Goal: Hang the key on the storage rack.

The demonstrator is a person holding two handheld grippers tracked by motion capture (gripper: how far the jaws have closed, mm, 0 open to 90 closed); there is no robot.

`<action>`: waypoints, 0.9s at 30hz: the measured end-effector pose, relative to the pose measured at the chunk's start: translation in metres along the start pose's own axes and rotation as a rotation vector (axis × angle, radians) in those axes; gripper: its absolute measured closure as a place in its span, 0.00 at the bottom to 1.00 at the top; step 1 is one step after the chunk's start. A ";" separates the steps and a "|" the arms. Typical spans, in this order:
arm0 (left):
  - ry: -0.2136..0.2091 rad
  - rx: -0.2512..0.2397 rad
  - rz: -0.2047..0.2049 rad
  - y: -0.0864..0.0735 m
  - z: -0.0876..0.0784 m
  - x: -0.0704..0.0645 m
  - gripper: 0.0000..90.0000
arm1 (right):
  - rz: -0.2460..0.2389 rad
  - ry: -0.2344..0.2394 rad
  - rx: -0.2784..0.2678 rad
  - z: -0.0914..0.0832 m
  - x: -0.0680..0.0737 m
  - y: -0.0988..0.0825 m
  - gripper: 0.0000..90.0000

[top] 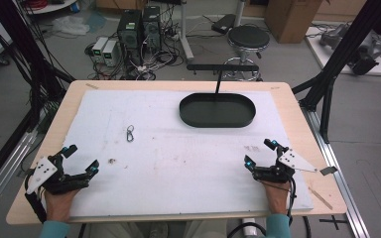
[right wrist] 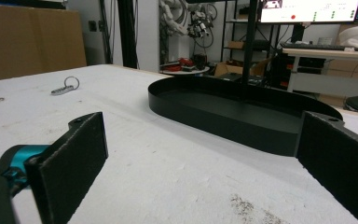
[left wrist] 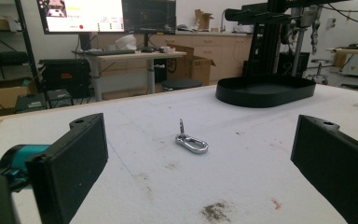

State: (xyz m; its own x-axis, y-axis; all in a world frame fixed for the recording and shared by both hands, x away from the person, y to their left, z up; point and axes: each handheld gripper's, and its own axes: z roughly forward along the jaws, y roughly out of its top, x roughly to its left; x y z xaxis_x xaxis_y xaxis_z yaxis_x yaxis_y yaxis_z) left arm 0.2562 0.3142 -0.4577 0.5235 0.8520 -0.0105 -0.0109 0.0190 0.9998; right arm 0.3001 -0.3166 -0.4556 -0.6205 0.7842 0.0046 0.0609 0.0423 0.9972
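A small metal carabiner with a ring (top: 130, 133) lies on the white mat (top: 178, 163), left of centre; it shows up close ahead of the left jaws (left wrist: 192, 142) and far off at the left (right wrist: 65, 87). A black oval tray (top: 217, 110) stands empty at the back of the mat (left wrist: 265, 91) (right wrist: 242, 114). My left gripper (top: 82, 159) rests open at the front left, well short of the carabiner. My right gripper (top: 259, 153) rests open at the front right, facing the tray, nothing between its jaws.
The mat covers a wooden table (top: 287, 94). A thin black post (top: 218, 79) rises behind the tray. Black frame legs (top: 327, 89) stand at the table's right side. A brown stain (top: 112, 160) marks the mat beside the left gripper.
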 end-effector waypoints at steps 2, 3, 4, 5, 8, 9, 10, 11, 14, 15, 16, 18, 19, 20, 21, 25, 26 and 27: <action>0.003 0.000 -0.001 0.000 0.000 0.000 0.05 | 0.000 0.000 0.000 0.000 0.000 0.000 0.02; 0.003 0.000 -0.001 0.000 0.000 0.000 0.05 | 0.000 0.000 0.000 0.000 0.000 0.000 0.02; 0.005 0.001 0.000 0.000 0.000 0.000 0.05 | 0.002 0.000 0.000 0.000 0.000 0.000 0.02; 0.005 0.005 0.000 0.000 0.000 0.000 0.05 | 0.003 -0.001 0.000 0.000 0.000 0.000 0.02; 0.007 0.016 -0.007 0.001 0.001 0.000 0.05 | 0.006 -0.002 -0.001 0.000 0.000 0.000 0.02; 0.007 0.016 -0.007 0.001 0.001 0.000 0.05 | 0.003 -0.002 -0.001 0.000 0.000 0.000 0.02; 0.008 0.022 -0.006 0.001 0.002 0.000 0.05 | 0.003 -0.001 -0.001 0.000 0.000 0.000 0.02; 0.008 0.022 -0.006 0.001 0.002 0.000 0.05 | 0.004 -0.002 -0.001 0.000 0.000 0.000 0.02; 0.012 0.023 -0.012 0.001 0.002 0.001 0.05 | 0.000 -0.002 0.001 0.000 0.000 0.000 0.02; 0.012 0.024 -0.019 0.001 0.002 0.001 0.05 | 0.001 -0.001 0.000 0.000 0.001 0.000 0.02; 0.015 0.026 -0.022 0.001 0.002 0.002 0.05 | -0.004 -0.003 -0.004 0.000 0.000 0.000 0.02; 0.013 0.030 -0.033 0.002 0.003 0.003 0.05 | 0.000 -0.005 -0.002 0.000 0.000 0.000 0.02; 0.011 0.037 -0.034 0.002 0.003 0.003 0.05 | -0.001 -0.007 -0.001 0.000 0.000 0.000 0.02; 0.011 0.042 -0.035 0.003 0.004 0.004 0.05 | -0.002 -0.005 -0.002 0.000 0.000 0.000 0.02; 0.012 0.045 -0.035 0.004 0.005 0.004 0.05 | -0.001 -0.004 -0.002 0.000 0.001 0.000 0.02; 0.003 0.045 -0.039 0.014 0.008 0.008 0.05 | 0.002 -0.003 -0.001 0.000 0.001 0.000 0.02; 0.004 0.046 -0.040 0.018 0.009 0.009 0.05 | -0.002 -0.004 -0.003 0.000 0.000 0.000 0.02; -0.001 0.050 -0.040 0.022 0.011 0.010 0.05 | 0.001 -0.004 -0.001 0.000 0.001 0.000 0.02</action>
State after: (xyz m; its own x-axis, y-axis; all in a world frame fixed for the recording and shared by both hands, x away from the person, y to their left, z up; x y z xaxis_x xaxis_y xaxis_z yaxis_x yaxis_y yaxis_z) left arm 0.2707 0.3173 -0.4359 0.5239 0.8503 -0.0502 0.0527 0.0265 0.9983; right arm 0.2997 -0.3160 -0.4556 -0.6177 0.7864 0.0053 0.0603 0.0407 0.9973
